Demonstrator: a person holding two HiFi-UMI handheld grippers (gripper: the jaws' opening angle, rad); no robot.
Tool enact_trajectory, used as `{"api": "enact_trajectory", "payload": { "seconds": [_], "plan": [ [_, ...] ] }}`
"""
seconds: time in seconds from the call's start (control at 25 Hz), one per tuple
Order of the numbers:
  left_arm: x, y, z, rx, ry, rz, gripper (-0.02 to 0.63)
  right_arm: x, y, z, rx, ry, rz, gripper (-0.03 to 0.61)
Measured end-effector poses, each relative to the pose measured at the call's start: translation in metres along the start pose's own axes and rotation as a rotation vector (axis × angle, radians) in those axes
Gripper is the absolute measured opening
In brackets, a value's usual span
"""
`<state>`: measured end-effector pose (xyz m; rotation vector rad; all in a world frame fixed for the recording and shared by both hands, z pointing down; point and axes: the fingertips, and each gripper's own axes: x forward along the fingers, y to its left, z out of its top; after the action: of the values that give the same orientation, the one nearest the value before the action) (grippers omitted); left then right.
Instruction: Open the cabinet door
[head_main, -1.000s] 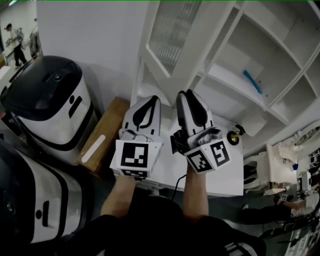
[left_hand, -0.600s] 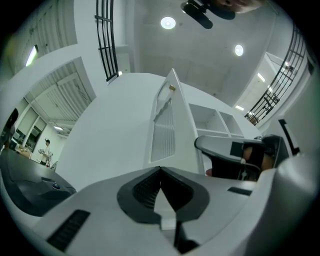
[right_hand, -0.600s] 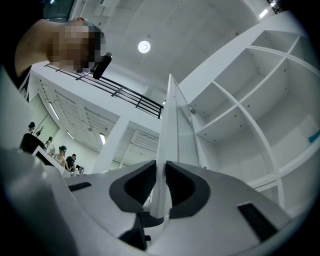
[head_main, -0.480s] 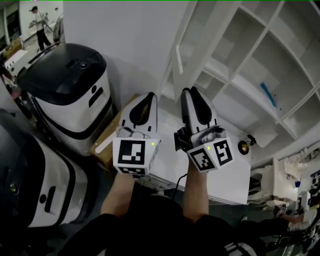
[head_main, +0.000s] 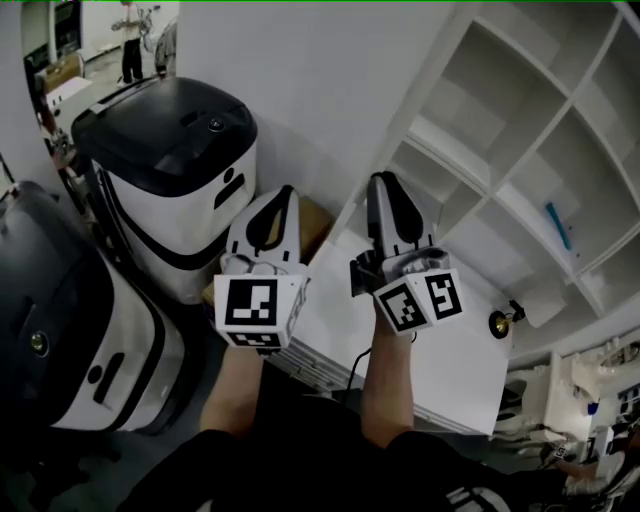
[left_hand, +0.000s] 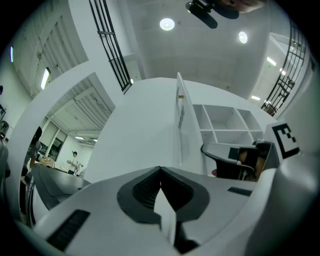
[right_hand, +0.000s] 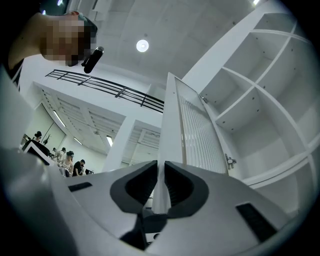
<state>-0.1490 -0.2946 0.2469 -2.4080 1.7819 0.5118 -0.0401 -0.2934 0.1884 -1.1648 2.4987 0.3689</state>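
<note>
**Head view with the 2 gripper views.** The person is holding the left gripper (head_main: 284, 192) and the right gripper (head_main: 385, 180) side by side. Both are pointing away from the body toward the white cabinet (head_main: 470, 95), whose open compartments are filling the upper right of the head view.

The cabinet door (right_hand: 195, 135), a ribbed panel in a white frame, is standing open and nearly edge-on just ahead of the right gripper. In the left gripper view its thin edge is showing upright, just left of the shelves.

The fingers of the right gripper are standing a narrow gap apart and are closing. The door's frame is showing in line with that gap, but it cannot be told whether the frame is lying between the fingers or beyond them. The fingers of the left gripper are meeting at the tips and holding nothing.

A white tabletop (head_main: 450, 365) is lying below both forearms, with a small brass-coloured object (head_main: 497, 323) near its right edge. A blue item (head_main: 558, 225) is lying on 1 shelf.

At the left, a black-topped white machine (head_main: 170, 150) is standing on the floor, with a second, nearer one (head_main: 70, 330) beside it. A brown box (head_main: 318, 215) is showing between the farther machine and the cabinet.
</note>
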Motion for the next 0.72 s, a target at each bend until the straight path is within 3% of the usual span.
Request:
{"api": "enact_trajectory", "payload": {
  "seconds": [0.44,0.72],
  "plan": [
    [-0.019,0.007,-0.002,0.007,0.013,-0.001,0.012,0.012,0.018,-0.020,0.009,0.036,-0.026,0.033],
    [-0.017,-0.014,-0.021,-0.030,0.058,-0.066,0.012,-0.013,0.007,-0.030,-0.014,0.086,-0.087,0.020]
  ]
}}
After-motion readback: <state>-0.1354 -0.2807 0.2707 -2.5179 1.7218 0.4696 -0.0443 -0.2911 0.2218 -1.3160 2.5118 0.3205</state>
